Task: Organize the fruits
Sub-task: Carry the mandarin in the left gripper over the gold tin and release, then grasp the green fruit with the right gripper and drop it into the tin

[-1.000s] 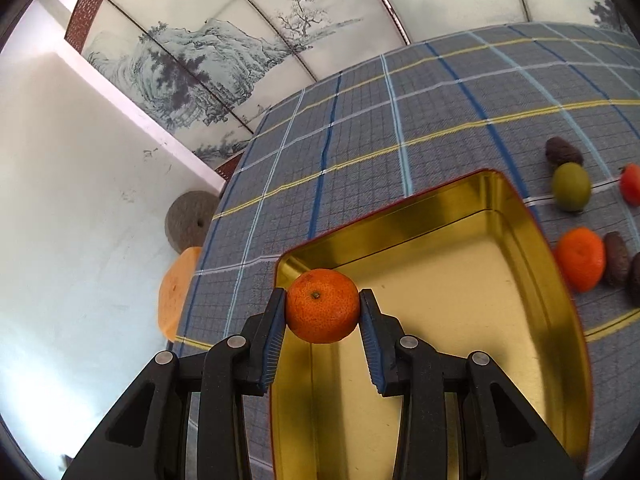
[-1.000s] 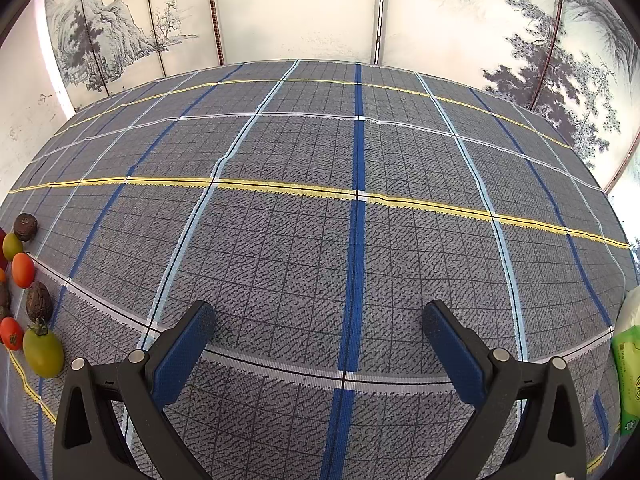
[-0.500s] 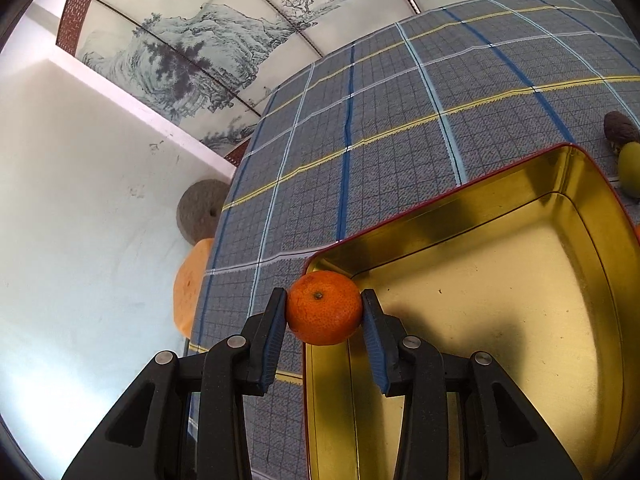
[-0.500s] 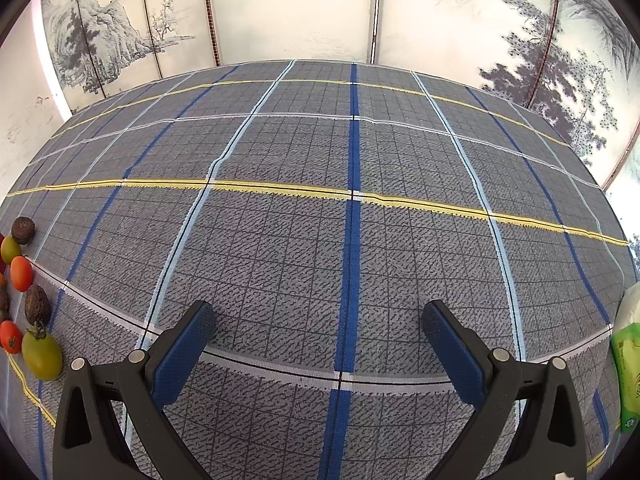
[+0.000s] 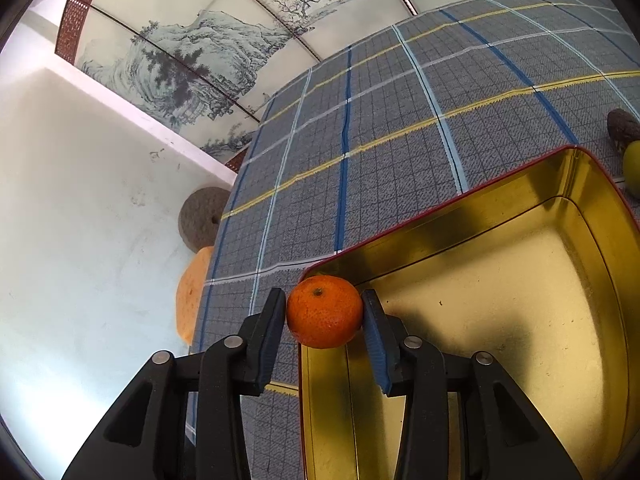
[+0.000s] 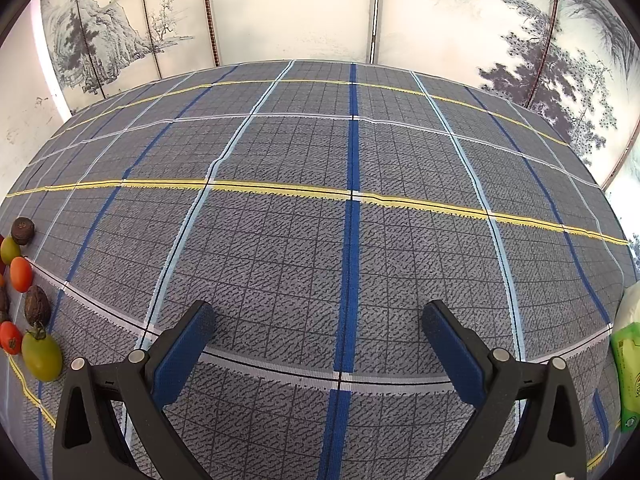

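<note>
Left wrist view: left gripper (image 5: 324,322), jaws clamped on orange (image 5: 325,311), blue pads touching both sides. Orange held over near-left corner of gold tin (image 5: 520,320), at its rim; whether touching the rim, can't tell. Tin w/ red outer edge, inside bare, resting on plaid cloth (image 5: 380,140). Right edge: dark fruit (image 5: 623,127) and part of a green fruit (image 5: 632,170), just beside tin's far corner. Off table, left: grey disc (image 5: 199,216), orange cushion (image 5: 190,294) below it.

Right wrist view: right gripper (image 6: 318,332), jaws spread wide, nothing between, above the cloth (image 6: 352,240). Far left, in a row on cloth: dark fruit (image 6: 22,231), small green fruit (image 6: 9,250), orange-red fruit (image 6: 20,274), dark wrinkled fruit (image 6: 37,310), red fruit (image 6: 10,338), green tomato w/ stem (image 6: 42,356). Right edge: green packet (image 6: 628,376).
</note>
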Available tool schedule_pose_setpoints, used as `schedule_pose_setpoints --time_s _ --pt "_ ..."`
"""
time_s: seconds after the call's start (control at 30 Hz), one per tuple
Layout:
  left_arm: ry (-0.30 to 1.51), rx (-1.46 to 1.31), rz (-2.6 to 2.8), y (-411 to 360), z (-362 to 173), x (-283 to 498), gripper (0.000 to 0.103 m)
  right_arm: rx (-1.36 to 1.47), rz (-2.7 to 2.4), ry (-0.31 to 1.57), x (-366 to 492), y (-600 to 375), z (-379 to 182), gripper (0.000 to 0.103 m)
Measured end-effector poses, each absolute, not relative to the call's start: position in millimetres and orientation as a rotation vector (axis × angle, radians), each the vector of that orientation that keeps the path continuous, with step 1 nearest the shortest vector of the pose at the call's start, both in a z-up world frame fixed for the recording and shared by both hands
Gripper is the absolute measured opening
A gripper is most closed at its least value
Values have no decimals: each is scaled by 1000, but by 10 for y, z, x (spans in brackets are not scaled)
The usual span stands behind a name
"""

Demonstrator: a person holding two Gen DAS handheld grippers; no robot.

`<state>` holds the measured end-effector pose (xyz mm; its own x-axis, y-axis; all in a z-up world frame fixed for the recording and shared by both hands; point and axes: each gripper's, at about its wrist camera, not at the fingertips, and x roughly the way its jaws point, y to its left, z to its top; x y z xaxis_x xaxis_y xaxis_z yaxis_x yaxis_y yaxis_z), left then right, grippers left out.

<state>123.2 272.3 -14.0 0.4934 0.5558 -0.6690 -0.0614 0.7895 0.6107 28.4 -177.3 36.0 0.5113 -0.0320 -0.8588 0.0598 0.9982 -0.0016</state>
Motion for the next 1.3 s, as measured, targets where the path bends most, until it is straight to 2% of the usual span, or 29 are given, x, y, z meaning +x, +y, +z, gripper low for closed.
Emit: schedule_pose_setpoints --time_s 0.07,0.13,0.53,0.7,0.8,0.87,0.93,1.07,1.17,1.2,1.3 --pt "959 566 406 2694 -96 1189 52 30 -55 1033 284 -1773 361 103" --pt "926 572 408 2666 -41 1131 56 30 -55 1033 284 -1777 362 103" --pt "796 463 451 2324 426 514 56 31 -56 1036 285 -1780 364 103" --pt "718 254 383 2092 675 -111 56 32 -55 1037 286 -1770 368 103" --pt "660 110 300 1937 751 -614 60 55 -10 1042 254 -1770 394 102" --pt "632 75 255 1836 742 -871 68 105 74 970 57 -1682 561 99" --pt "605 72 217 1717 706 -1105 69 86 194 876 -194 -1444 804 99" --pt "605 44 136 1518 573 -1407 77 -2 398 860 -422 -924 956 99" --pt "632 7 110 1421 419 -1564 77 -64 465 886 -437 -583 902 94" --pt "638 15 116 1392 377 -1612 77 -83 472 895 -419 -481 878 89" --pt "668 34 108 1325 276 -1720 77 -101 466 905 -372 -352 834 87"
